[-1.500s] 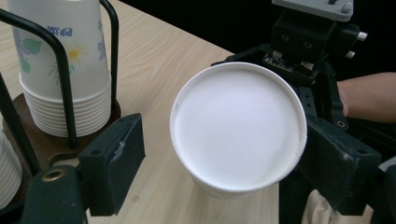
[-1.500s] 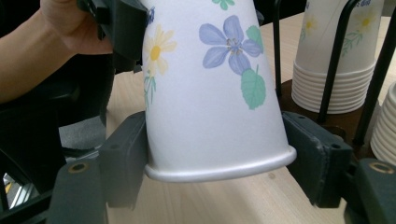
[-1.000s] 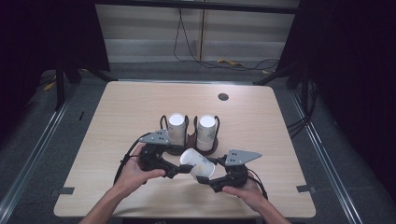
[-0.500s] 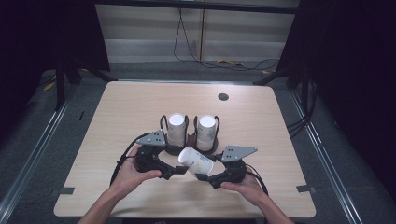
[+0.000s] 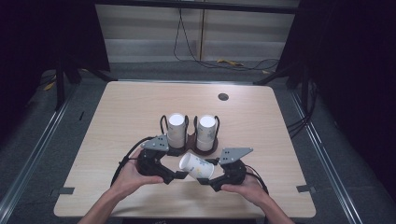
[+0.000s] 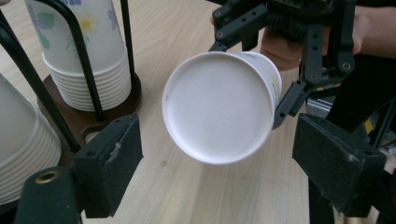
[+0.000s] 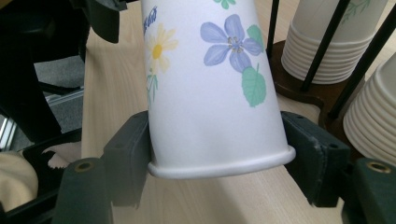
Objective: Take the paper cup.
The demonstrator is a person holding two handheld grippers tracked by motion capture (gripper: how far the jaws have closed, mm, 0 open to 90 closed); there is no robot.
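Note:
A flowered white paper cup [image 5: 196,166] lies on its side above the table, between the two grippers. My right gripper [image 5: 206,179] is shut on it near the rim, and its jaws have just been closing on the cup [image 7: 210,84], with a pad pressed on each side. My left gripper [image 5: 180,176] is open. Its jaws have just been opening and stand apart on either side of the cup's base [image 6: 219,107] without touching it. The right gripper [image 6: 299,28] shows behind the cup in the left gripper view.
Two stacks of upturned paper cups [image 5: 176,130] [image 5: 205,130] stand in black wire holders on a brown base [image 5: 204,150], just beyond the grippers. The wooden table [image 5: 130,107] has a round cable hole [image 5: 223,96] at the far right.
The left gripper's jaws have spread off the cup's base. The cup stays in the right gripper, and both hands have kept their places.

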